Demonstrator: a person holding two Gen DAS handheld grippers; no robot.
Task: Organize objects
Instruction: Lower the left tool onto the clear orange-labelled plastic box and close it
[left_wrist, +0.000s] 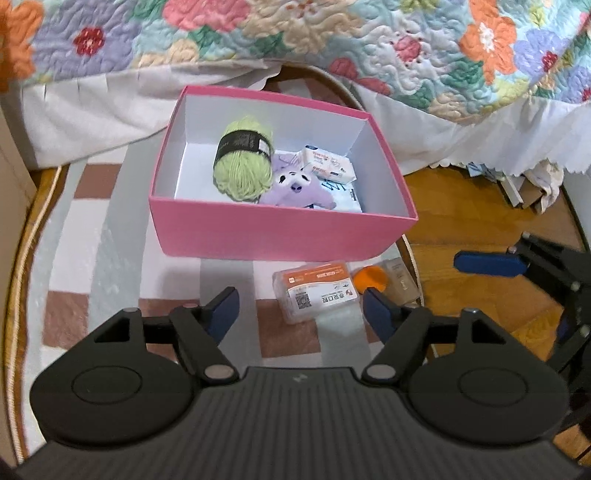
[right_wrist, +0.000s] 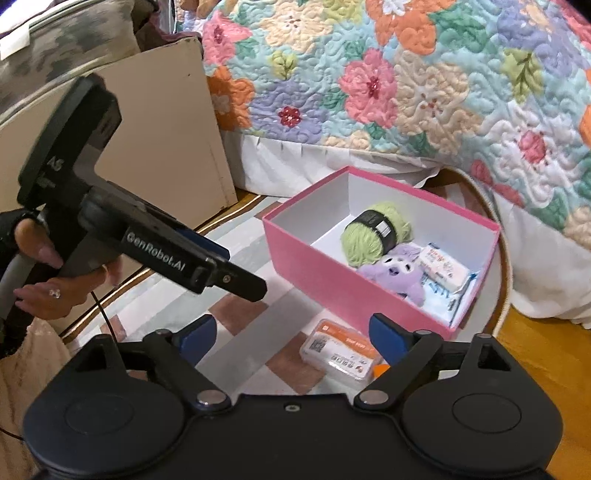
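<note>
left gripper (left_wrist: 299, 308): jaws spread, empty | right gripper (right_wrist: 291, 332): jaws spread, empty | both angled downward

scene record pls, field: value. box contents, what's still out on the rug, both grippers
container: pink box, open, on the checked rug
in box: green yarn ball, purple plush toy, white packet, blue-and-white pack under them
outside box: clear case with orange label, orange round item beside it, partly hidden
left gripper: open, holding nothing, above the clear case
right gripper: open, holding nothing
background: floral quilt
</note>
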